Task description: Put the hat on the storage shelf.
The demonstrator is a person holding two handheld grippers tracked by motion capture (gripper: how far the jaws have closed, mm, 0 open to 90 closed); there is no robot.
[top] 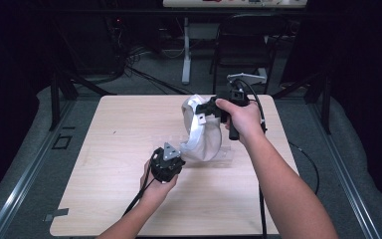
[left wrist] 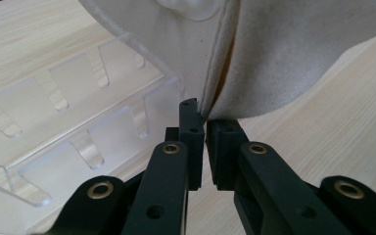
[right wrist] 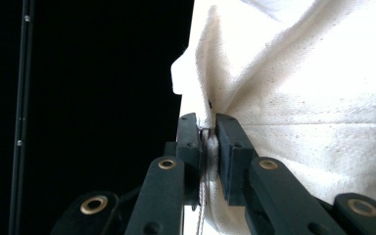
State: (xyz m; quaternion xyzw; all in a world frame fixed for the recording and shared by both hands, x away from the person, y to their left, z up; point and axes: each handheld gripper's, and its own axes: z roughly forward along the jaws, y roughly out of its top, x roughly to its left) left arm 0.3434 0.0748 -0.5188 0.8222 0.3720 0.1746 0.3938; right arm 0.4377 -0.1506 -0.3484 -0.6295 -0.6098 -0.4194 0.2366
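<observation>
Above the pale wooden table (top: pixel 109 164), your right gripper (top: pixel 206 110) pinches the cream cloth bag's (top: pixel 204 139) top edge; your left gripper (top: pixel 175 158) clamps its lower seam beside a clear plastic tray (left wrist: pixel 68 122).

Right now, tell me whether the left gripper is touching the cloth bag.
Touching. In the left gripper view the left gripper has its jaws closed on the lower edge of the cloth bag, whose seam runs down between them.
</observation>
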